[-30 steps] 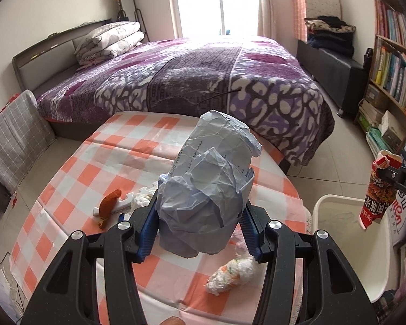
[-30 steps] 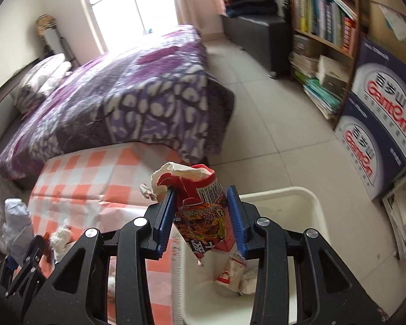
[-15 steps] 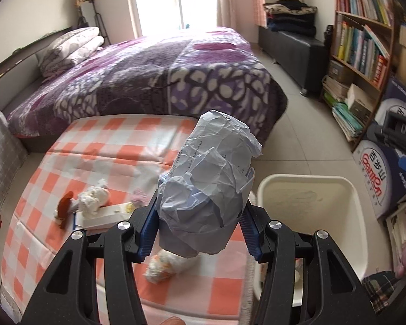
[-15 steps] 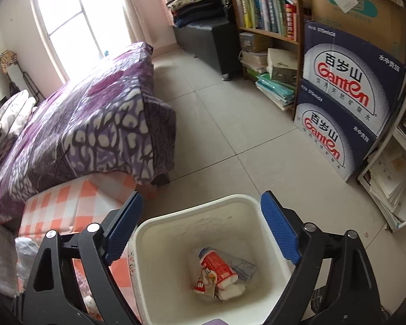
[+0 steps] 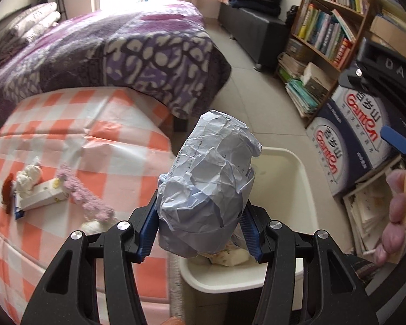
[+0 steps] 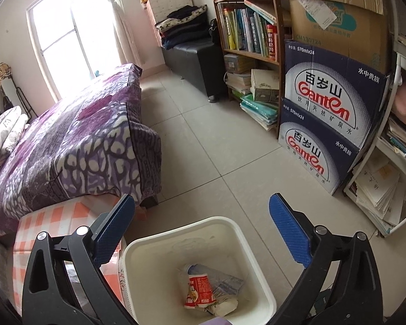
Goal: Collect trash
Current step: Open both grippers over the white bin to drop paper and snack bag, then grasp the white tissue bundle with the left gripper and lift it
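Left gripper (image 5: 200,227) — blue pads clamped on either flank of a crumpled paper wad (image 5: 209,181). The wad stands upright between the fingers, its lower part pinched at the pads, its crown rising well past the fingertips. It hangs over the near edge of the white bin (image 5: 297,178), which stands on the floor just beside the checked table (image 5: 100,146).

Right gripper (image 6: 201,230) — fingers spread wide, nothing between the pads. It hangs above the same white bin (image 6: 173,239), the bin mouth showing in the gap between the two fingers. Inside the bin: a red snack wrapper (image 6: 199,291) lying on the bottom among pale crumpled scraps.

On the table, left wrist view: a white carton (image 5: 42,197) with a tissue ball (image 5: 28,174) against it, a lilac fuzzy strip (image 5: 85,196) running toward the left gripper, and another tissue wad (image 5: 93,226) just beside the left finger.

Beyond: purple-patterned bed (image 5: 116,51), bookshelf (image 6: 246,21), stacked Ganten water boxes (image 6: 327,113).
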`<action>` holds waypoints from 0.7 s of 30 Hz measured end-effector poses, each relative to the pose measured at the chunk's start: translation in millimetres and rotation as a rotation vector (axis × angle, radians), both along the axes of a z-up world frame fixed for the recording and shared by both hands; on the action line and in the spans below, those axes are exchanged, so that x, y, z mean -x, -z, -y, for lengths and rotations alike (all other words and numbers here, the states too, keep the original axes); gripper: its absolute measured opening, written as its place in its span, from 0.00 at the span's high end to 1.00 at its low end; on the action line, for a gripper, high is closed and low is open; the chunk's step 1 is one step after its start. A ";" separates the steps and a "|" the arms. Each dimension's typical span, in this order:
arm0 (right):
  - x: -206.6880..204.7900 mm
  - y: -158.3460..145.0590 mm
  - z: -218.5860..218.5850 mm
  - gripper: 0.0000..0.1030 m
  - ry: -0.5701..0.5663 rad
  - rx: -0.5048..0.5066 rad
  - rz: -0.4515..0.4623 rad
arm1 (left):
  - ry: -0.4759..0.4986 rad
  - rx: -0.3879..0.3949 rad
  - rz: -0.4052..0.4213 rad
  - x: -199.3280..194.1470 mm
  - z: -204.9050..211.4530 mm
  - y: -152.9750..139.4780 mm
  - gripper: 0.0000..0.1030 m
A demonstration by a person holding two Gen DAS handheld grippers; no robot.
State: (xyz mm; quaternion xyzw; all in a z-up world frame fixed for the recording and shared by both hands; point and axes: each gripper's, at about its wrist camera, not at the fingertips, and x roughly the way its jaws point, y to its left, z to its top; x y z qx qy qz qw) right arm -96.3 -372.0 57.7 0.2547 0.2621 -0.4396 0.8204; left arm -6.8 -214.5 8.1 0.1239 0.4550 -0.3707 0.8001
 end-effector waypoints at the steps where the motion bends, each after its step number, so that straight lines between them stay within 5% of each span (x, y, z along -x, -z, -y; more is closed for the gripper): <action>1: 0.4 -1.2 -1.1 0.07 0.003 0.009 -0.002 | 0.020 0.009 -0.021 1.9 1.7 1.6 0.47; 5: 1.1 -5.3 -1.8 0.07 0.013 0.024 -0.001 | 0.047 0.032 -0.056 4.2 2.2 4.4 0.28; 21: -22.6 -17.2 -33.7 0.07 -0.027 0.150 -0.049 | -0.044 -0.031 0.031 -18.1 -25.5 5.7 0.27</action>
